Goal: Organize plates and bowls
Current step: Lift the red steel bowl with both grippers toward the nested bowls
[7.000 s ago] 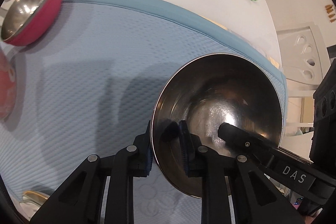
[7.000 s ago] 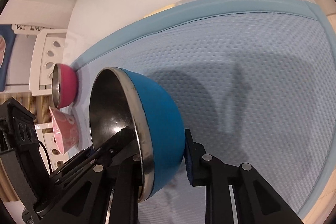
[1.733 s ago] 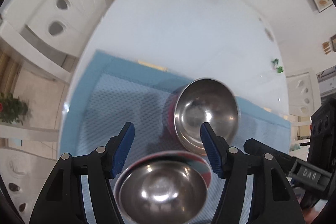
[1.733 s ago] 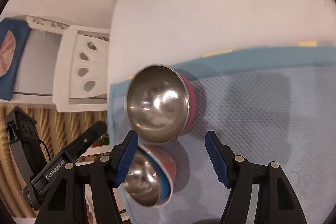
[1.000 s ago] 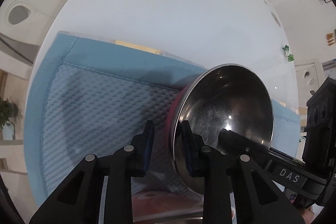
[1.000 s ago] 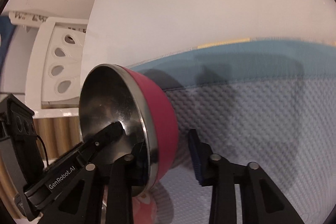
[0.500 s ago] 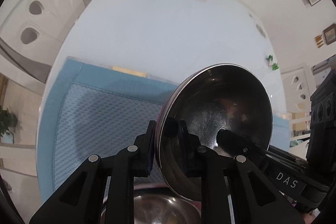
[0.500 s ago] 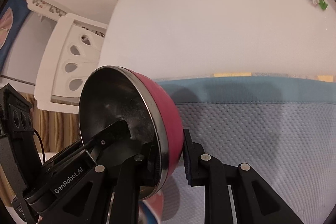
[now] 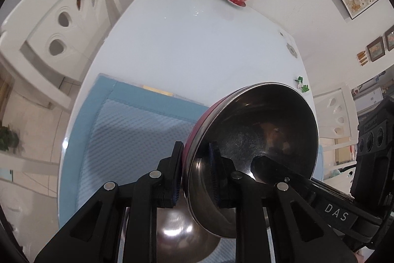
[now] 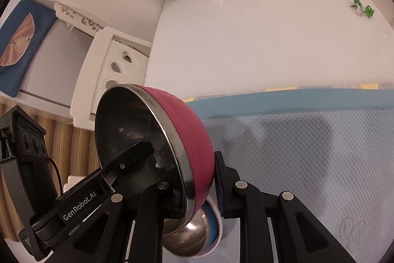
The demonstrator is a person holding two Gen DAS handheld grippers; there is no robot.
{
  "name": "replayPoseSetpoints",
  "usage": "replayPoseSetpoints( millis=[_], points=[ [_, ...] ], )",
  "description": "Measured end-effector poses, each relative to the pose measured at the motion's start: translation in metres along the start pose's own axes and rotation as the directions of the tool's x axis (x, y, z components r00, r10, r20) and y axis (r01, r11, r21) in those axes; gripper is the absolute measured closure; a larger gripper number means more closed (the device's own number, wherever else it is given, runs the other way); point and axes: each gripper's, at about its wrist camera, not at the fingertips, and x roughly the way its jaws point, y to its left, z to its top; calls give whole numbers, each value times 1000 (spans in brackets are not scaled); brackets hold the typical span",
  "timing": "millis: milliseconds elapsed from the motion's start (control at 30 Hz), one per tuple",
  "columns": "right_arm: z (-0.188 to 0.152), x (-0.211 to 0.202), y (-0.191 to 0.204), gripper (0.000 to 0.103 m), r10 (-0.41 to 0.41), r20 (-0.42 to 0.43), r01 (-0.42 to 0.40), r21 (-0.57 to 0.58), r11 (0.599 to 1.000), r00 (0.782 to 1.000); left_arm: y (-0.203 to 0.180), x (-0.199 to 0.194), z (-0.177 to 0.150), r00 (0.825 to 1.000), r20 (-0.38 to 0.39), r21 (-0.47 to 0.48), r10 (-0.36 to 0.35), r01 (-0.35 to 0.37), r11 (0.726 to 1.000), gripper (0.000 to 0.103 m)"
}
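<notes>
Gripping opposite rims of the magenta steel bowl, the left gripper and right gripper each clench their fingers on its wall, holding it tilted above the blue mat on the white desk, over a blue bowl.

The pink bowl — steel inside, magenta outside — is lifted off the mat and tipped steeply on its side, its rim pinched on two opposite edges. Its dark, scuffed steel hollow faces sideways. Below it, at the near edge, sits a blue bowl — upright, shiny steel inside, nested in a pale plate.
</notes>
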Motion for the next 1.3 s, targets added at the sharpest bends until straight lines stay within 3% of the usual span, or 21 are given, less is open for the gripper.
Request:
replayPoseSetpoints(
  millis=[700, 1300],
  points=[
    [-68, 5, 19, 85, -17, -97, 15, -16, 1000, 995, 39, -28, -74, 999, -38, -63, 3, -5, 998, 86],
    [-83, 9, 18, 85, -9, -153, 11, 12, 1000, 988, 44, -40, -83, 1000, -15, -79, 3, -4, 997, 86]
  ],
)
